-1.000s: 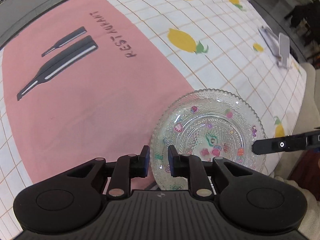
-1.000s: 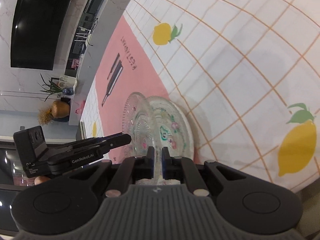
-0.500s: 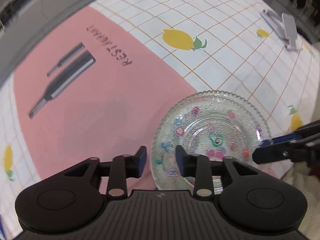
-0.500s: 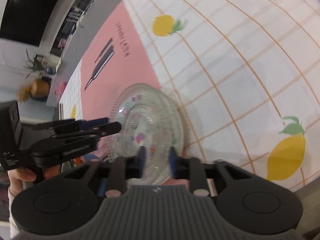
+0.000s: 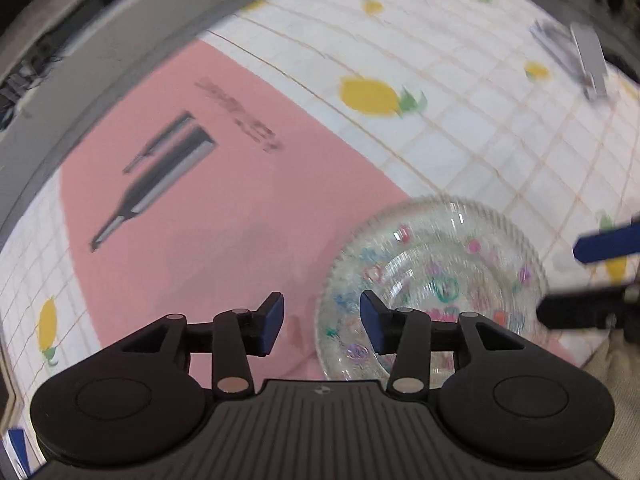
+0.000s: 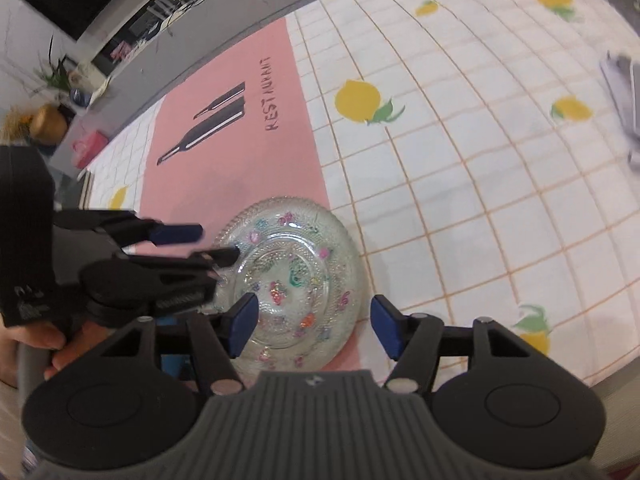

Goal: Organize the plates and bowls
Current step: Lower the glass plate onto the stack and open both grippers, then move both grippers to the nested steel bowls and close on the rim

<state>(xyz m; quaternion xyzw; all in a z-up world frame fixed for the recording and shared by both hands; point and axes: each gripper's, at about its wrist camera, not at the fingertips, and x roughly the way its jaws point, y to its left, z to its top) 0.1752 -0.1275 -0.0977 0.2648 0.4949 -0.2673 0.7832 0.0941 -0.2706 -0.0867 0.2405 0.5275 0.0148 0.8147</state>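
Note:
Clear glass plates (image 5: 432,276) with coloured flower prints lie stacked flat at the near edge of the pink placemat (image 5: 240,220). My left gripper (image 5: 322,322) hovers over the stack's left rim. Its jaws are opening, the rim lies below the gap, and the pads do not press it. In the right wrist view the same plates (image 6: 296,264) lie beneath my right gripper (image 6: 314,326), whose jaws are opening wide and touch nothing. Each gripper shows in the other's view: the right gripper (image 5: 576,280) at the plates' right, the left gripper (image 6: 208,245) at their left.
The lemon-print checked tablecloth (image 6: 460,184) covers the table, whose front edge runs just behind the plates. A grey metal object (image 5: 580,52) lies at the far right. A person's hand (image 6: 36,340) holds the left gripper. A grey counter (image 6: 132,80) stands beyond the table.
Both grippers went from nearly shut on the plate rims to open and let go. The right gripper rose and rolled level. The plates now lie flat on the mat.

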